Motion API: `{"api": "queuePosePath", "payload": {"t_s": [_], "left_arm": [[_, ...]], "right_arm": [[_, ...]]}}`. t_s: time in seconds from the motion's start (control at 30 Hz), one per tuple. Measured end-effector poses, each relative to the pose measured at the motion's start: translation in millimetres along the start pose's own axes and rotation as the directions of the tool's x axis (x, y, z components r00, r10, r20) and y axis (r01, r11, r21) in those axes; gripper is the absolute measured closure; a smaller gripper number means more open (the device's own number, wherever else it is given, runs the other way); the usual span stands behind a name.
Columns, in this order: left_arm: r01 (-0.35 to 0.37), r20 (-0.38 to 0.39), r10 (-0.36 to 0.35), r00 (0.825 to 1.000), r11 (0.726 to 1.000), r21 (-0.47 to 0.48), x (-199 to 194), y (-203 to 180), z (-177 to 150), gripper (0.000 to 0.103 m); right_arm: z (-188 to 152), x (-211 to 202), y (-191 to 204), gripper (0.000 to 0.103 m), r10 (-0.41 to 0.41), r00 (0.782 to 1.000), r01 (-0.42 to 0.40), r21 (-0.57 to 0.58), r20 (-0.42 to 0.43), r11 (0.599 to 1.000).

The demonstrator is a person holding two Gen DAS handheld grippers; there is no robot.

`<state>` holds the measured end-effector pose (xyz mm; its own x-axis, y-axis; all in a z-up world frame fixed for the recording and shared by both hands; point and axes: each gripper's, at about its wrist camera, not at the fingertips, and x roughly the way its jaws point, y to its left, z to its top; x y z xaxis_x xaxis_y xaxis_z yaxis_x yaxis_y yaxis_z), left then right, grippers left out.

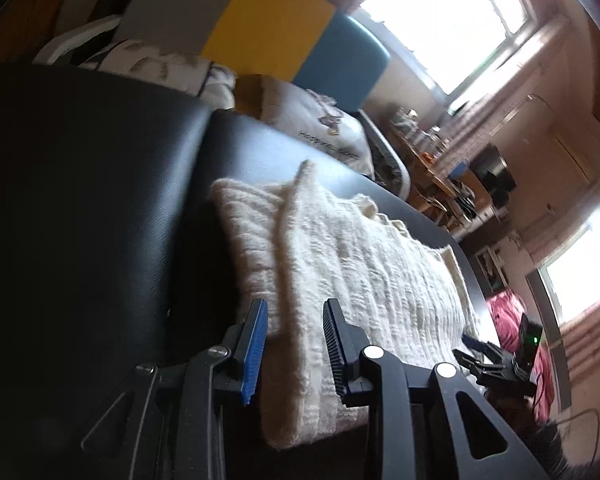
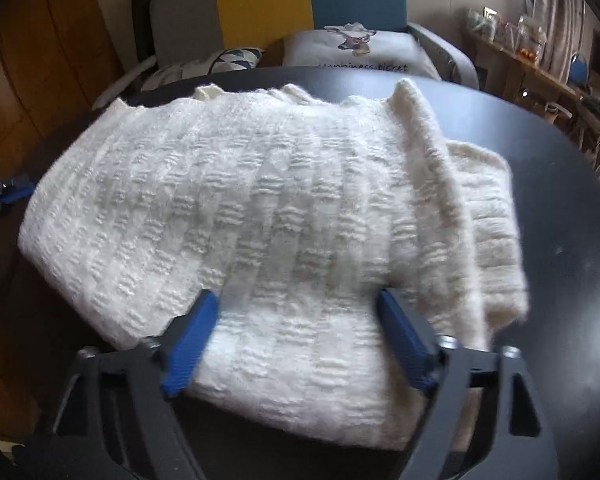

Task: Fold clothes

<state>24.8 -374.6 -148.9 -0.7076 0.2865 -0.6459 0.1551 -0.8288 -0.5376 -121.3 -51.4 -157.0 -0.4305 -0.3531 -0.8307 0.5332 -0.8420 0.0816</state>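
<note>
Left wrist view: my left tongs (image 1: 294,350) spread, straddling near edge of cream knit sweater (image 1: 340,256), pinching nothing. Sweater lies folded in layers on black bench (image 1: 100,200), long axis running ahead and right, toward right tongs (image 1: 476,354) at far end.

Right wrist view: my right tongs (image 2: 300,346) spread wide, knit between the pads (image 2: 190,350), not pinched. Narrower fold lies along right side. Cushioned chair (image 2: 380,52), cluttered shelf (image 2: 540,64) behind. Scene fits mid-fold or finished bundle.
</note>
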Motion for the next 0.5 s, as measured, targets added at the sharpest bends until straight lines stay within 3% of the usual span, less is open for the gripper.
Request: {"api": "queuePosePath", "payload": {"t_s": [0.13, 0.3, 0.4, 0.5], "left_arm": [[-0.008, -0.054, 0.010, 0.999, 1.000, 0.027, 15, 4, -2, 0.075], [0.146, -0.088, -0.143, 0.986, 0.989, 0.021, 15, 7, -16, 0.075], [0.200, -0.094, -0.194, 0.977, 0.977, 0.067, 8, 1, -25, 0.075], [0.238, -0.135, -0.223, 0.965, 0.965, 0.112, 11, -2, -31, 0.074]], "right_arm": [[-1, 1, 4, 0.009, -0.008, 1.000, 0.008, 0.009, 0.005, 1.000], [0, 1, 0, 0.008, 0.022, 1.000, -0.022, 0.039, 0.007, 0.999], [1, 2, -1, 0.000, 0.048, 0.999, -0.049, 0.049, 0.016, 0.998], [3, 4, 3, 0.000, 0.037, 0.999, -0.037, 0.028, -0.011, 0.999]]}}
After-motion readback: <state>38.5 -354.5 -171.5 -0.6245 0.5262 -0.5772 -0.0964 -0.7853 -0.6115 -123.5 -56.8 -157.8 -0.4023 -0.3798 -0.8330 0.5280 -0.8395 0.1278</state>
